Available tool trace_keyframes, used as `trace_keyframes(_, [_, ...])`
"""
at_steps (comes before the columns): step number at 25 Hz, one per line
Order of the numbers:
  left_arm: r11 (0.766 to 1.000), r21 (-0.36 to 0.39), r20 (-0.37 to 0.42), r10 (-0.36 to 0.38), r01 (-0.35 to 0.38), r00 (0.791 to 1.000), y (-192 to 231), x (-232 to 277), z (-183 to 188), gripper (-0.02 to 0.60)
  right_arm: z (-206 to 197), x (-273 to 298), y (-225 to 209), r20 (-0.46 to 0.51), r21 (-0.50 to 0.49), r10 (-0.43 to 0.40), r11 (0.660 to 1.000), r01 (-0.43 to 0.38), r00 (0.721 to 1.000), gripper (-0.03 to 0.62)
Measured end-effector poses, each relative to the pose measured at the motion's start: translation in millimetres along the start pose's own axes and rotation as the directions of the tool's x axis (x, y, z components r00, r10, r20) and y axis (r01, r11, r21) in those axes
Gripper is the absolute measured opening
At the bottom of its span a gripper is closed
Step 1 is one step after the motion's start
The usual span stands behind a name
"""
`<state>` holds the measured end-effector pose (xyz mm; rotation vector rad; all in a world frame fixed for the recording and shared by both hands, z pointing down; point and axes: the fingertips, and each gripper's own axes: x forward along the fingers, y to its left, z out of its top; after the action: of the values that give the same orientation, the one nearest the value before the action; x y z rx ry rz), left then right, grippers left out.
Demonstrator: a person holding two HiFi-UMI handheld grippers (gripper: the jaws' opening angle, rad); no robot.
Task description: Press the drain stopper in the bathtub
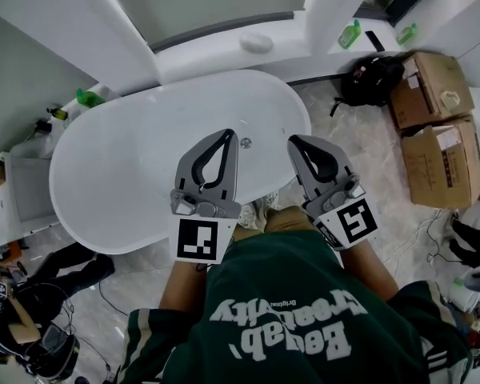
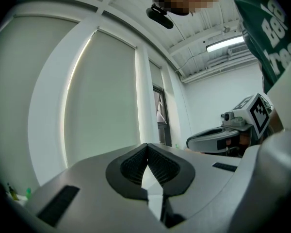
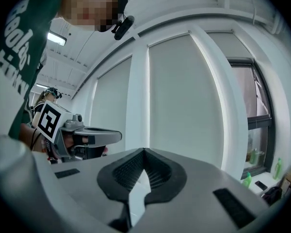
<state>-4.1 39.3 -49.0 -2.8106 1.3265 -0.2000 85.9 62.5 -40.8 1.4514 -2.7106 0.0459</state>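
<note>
The white oval bathtub fills the middle of the head view. Its small round metal drain stopper sits on the tub's right part. My left gripper is held above the tub's near side, tips just left of the stopper, jaws shut and empty. My right gripper hangs to the right of the stopper over the tub's right rim, also shut with nothing in it. Both gripper views point up at the window blinds; the left gripper and right gripper show pads pressed together.
Two cardboard boxes and a black backpack lie on the floor to the right. Green bottles stand on the ledges around the tub. Cables and gear clutter the floor at bottom left.
</note>
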Motion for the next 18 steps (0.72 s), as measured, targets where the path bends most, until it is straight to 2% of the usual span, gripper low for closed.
trace_keyframes(5, [1.0,-0.026,-0.03,0.011,-0.012,0.999,-4.9,27.2,-4.6,0.008,-15.0,18.0,-23.4,-0.002,0.056,0.067,0.996,-0.067,0.998,0.011])
trace_keyframes(10, [1.0,-0.008,-0.084,0.011,-0.011,0.996,-9.5,52.6,-28.4,0.008,-57.6,32.9,-32.9,-0.069,0.132,0.145,0.982,-0.135,0.987,0.011])
trace_keyframes(15, [0.999,-0.049,-0.13,0.012,-0.018,0.991,4.6,66.1,-75.7,0.008,-106.6,59.0,-23.6,-0.12,0.183,0.201,0.967,-0.177,0.972,0.011])
trace_keyframes(18, [0.993,-0.114,-0.158,0.012,-0.031,0.987,19.8,68.3,-115.1,0.008,-143.6,78.0,-15.4,-0.169,0.19,0.198,0.968,-0.166,0.965,0.011])
